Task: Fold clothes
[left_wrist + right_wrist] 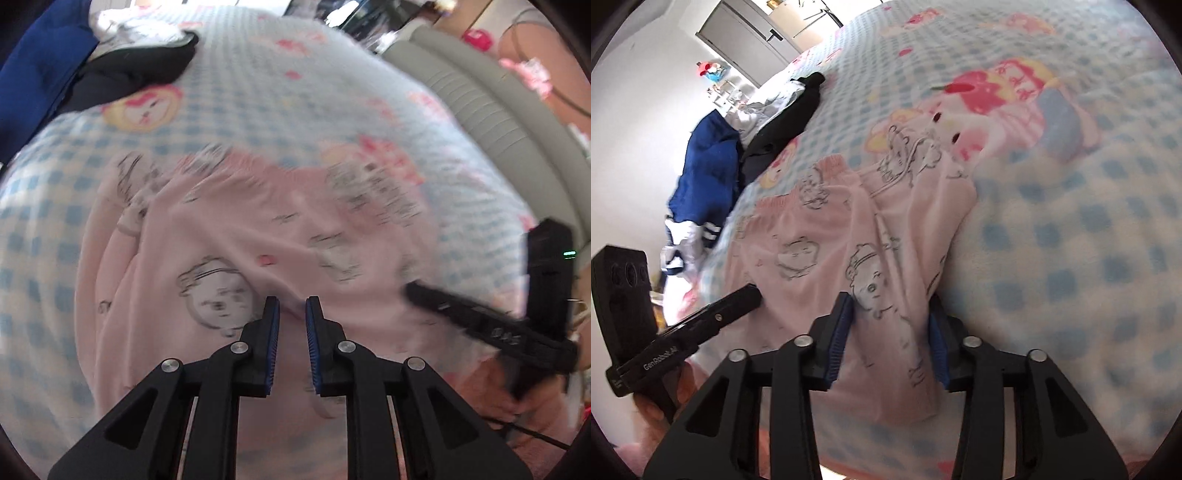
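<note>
You are at the grasping step: the pink printed pajama pants (827, 236) lie spread on the checked bed blanket (1071, 240). The left gripper (291, 306) fingers stand slightly apart over a ridge of the cloth, and the right gripper (890, 306) fingers stand apart astride the near hem, neither visibly clamped. Next, close both pairs on the fabric before you lift and fold.

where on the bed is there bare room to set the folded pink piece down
Bare checked blanket lies on the right gripper's side of the pink garment, and beyond its waistband toward the grey headboard. The far corner is crowded by black clothing and a blue garment.
</note>
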`<state>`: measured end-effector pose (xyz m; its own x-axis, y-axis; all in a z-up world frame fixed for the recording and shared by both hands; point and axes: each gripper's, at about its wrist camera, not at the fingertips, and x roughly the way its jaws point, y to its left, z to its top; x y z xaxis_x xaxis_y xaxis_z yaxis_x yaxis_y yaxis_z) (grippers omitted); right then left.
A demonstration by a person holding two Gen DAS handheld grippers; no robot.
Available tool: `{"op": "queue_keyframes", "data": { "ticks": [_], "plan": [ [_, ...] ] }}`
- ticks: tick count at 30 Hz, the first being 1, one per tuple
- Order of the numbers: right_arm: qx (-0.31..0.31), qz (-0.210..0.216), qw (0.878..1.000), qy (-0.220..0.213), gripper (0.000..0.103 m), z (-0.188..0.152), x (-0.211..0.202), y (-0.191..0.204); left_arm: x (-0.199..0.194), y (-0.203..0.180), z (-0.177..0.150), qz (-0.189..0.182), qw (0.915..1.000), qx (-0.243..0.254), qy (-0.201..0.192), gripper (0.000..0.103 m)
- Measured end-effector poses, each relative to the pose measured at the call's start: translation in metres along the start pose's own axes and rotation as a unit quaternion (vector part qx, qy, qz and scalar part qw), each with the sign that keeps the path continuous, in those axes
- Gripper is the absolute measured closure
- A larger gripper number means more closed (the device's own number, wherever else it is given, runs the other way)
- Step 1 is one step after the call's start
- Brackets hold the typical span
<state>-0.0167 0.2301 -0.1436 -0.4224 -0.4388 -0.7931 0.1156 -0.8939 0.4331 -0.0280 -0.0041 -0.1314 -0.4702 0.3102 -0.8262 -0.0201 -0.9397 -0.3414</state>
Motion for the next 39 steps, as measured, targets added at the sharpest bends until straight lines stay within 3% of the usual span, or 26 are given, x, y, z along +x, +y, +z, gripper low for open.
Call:
{"op": "queue_keyframes", "data": {
  "ticks": [1,3,6,9,11,15,16,17,18,21,23,25,29,33,35,36,37,38,39],
  "plan": [
    [-0.016,-0.029,0.999,-0.004,0.080,0.000,-0.001,0.002,0.002,0.006,-0.001,0.018,0.9998,-0.007,0.005,0.087],
    [-0.045,-0.080,0.996,-0.018,0.082,0.001,-0.005,0.006,-0.009,0.024,-0.003,0.016,0.9991,-0.039,-0.006,0.088],
    [-0.058,-0.120,0.990,-0.037,0.081,0.002,-0.017,0.005,-0.032,0.035,-0.007,0.008,0.9974,-0.059,-0.041,0.086],
    [-0.033,-0.048,0.998,-0.027,0.072,0.002,-0.022,0.001,-0.040,0.027,-0.010,-0.062,0.9956,-0.049,-0.050,0.080],
    [-0.017,-0.002,1.000,-0.020,0.069,0.002,-0.024,-0.001,-0.035,0.013,-0.011,-0.088,0.9945,-0.035,-0.046,0.079],
    [0.003,0.012,1.000,0.002,0.065,-0.001,-0.005,0.001,-0.011,-0.004,-0.012,-0.055,0.9984,-0.010,-0.007,0.079],
    [0.006,0.016,1.000,0.008,0.067,-0.001,0.001,0.002,-0.008,-0.006,-0.013,-0.048,0.9988,-0.006,-0.002,0.079],
    [-0.005,0.016,1.000,0.003,0.082,-0.001,0.000,0.007,-0.006,-0.008,-0.014,-0.044,0.9990,-0.003,0.001,0.079],
    [-0.018,0.015,1.000,-0.003,0.090,0.000,-0.003,0.014,-0.009,-0.006,-0.013,-0.049,0.9988,-0.008,0.000,0.079],
    [-0.046,0.037,0.998,-0.030,0.092,0.008,-0.015,0.036,-0.021,0.006,-0.011,-0.080,0.9956,-0.046,-0.009,0.076],
    [-0.068,0.060,0.995,-0.035,0.092,0.013,-0.022,0.056,-0.033,0.014,-0.009,-0.106,0.9913,-0.073,-0.029,0.060],
    [-0.095,0.078,0.992,-0.030,0.092,0.016,-0.019,0.080,-0.039,0.022,-0.009,-0.132,0.9854,-0.098,-0.044,0.051],
    [-0.132,0.089,0.987,0.007,0.089,0.005,0.007,0.110,-0.034,0.032,-0.008,-0.169,0.9770,-0.123,-0.045,0.050],
    [-0.138,0.095,0.985,0.044,0.081,-0.009,0.031,0.120,-0.020,0.032,-0.010,-0.185,0.9758,-0.116,-0.013,0.049],
    [-0.139,0.091,0.985,0.054,0.079,-0.016,0.039,0.121,-0.010,0.023,-0.006,-0.172,0.9802,-0.099,-0.001,0.054],
    [-0.140,0.090,0.985,0.055,0.078,-0.018,0.039,0.120,-0.006,0.018,-0.004,-0.157,0.9838,-0.087,0.001,0.062],
    [-0.139,0.092,0.985,0.055,0.076,-0.019,0.038,0.119,-0.005,0.012,-0.003,-0.127,0.9892,-0.074,-0.001,0.079],
    [-0.141,0.090,0.984,0.053,0.075,-0.020,0.033,0.118,-0.004,0.009,-0.001,-0.105,0.9920,-0.070,-0.004,0.087],
    [-0.144,0.087,0.984,0.051,0.075,-0.020,0.028,0.116,-0.003,0.009,0.000,-0.099,0.9921,-0.077,-0.004,0.089]
  ]
}}
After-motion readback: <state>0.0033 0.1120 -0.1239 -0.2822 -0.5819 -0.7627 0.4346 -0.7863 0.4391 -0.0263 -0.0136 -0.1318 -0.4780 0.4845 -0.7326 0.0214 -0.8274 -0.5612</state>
